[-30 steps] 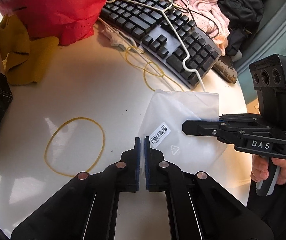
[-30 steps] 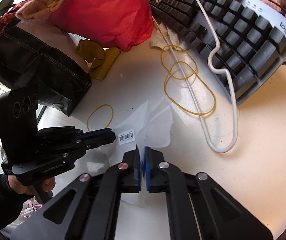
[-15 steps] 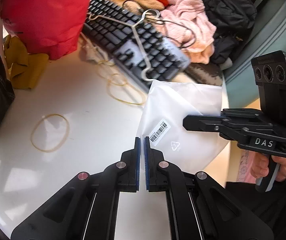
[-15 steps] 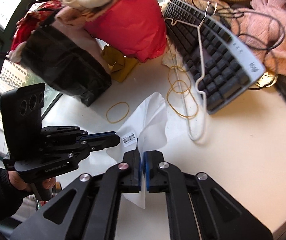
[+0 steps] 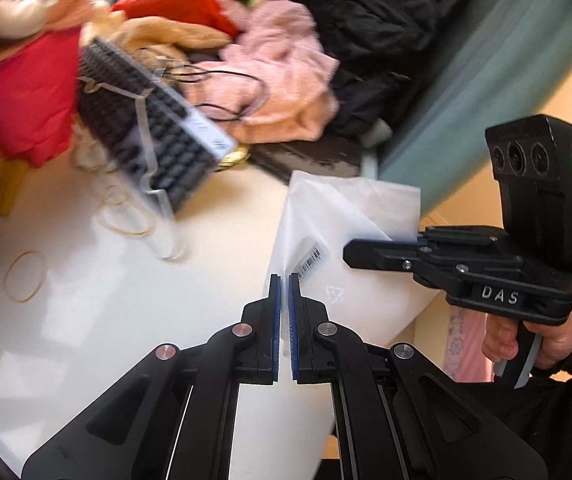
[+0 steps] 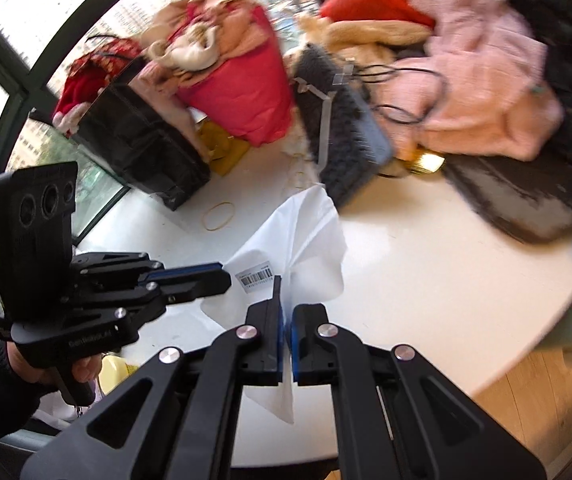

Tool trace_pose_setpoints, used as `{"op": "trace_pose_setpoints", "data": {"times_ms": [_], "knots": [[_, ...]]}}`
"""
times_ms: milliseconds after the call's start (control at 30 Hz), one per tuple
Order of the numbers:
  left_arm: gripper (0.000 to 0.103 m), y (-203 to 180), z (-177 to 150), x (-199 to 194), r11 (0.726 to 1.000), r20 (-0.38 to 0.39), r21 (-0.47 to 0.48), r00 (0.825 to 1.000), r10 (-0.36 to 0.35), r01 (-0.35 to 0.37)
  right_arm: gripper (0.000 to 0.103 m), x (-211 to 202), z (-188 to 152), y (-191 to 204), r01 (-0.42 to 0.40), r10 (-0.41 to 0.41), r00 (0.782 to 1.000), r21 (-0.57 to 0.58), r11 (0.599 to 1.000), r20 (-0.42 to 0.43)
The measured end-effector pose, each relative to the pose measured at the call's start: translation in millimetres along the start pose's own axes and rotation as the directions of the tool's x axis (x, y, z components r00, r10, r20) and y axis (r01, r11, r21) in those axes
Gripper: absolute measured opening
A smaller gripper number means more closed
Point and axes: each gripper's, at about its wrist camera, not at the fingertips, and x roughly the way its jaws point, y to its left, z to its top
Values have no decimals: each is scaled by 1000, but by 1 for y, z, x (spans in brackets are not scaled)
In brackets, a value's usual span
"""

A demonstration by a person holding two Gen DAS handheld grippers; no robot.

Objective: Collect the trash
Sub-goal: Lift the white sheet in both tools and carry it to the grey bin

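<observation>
A clear plastic bag (image 5: 346,240) with a barcode sticker (image 5: 309,261) hangs in the air above the white round table (image 5: 126,300). My left gripper (image 5: 284,280) is shut on one edge of the bag. My right gripper (image 5: 350,251) is shut on the opposite edge. In the right wrist view the bag (image 6: 306,240) runs from my right gripper (image 6: 286,312) to my left gripper (image 6: 222,280), lifted off the table (image 6: 426,272).
A dark keyboard (image 5: 146,128) with a white hanger (image 5: 142,120) on it lies at the table's back. Yellow rubber bands (image 5: 24,276) lie on the table. A red bag (image 6: 246,88), a black bag (image 6: 138,148), pink and black clothes (image 5: 282,80) crowd the far side.
Both grippers have lifted the plastic bag up and back from the table; the table and keyboard now look farther away and the view is motion-blurred.
</observation>
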Motion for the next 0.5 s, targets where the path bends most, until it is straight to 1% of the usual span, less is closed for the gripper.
{"op": "trace_pose_setpoints", "data": {"times_ms": [33, 100, 133, 233, 267, 367, 500], "knots": [[3, -8, 3, 5, 1000, -12, 17, 1000, -15, 15, 5, -8, -6, -4, 13, -14, 1000, 17, 1000, 7], [3, -31, 9, 18, 995, -44, 87, 998, -43, 46, 5, -25, -19, -18, 43, -45, 999, 58, 997, 22], [3, -44, 13, 28, 989, -68, 131, 996, -56, 64, 5, -35, -29, -27, 63, -66, 997, 86, 994, 29], [3, -74, 21, 54, 972, -121, 202, 988, -92, 116, 5, -56, -49, -52, 103, -111, 993, 164, 981, 42], [3, -92, 26, 66, 962, -142, 237, 984, -104, 136, 5, -62, -53, -60, 110, -121, 992, 183, 977, 48], [3, -133, 34, 90, 938, -180, 290, 973, -142, 190, 5, -89, -73, -91, 136, -160, 984, 258, 957, 76], [3, -190, 37, 128, 902, -239, 356, 957, -166, 245, 5, -128, -99, -136, 162, -211, 971, 337, 928, 114]]}}
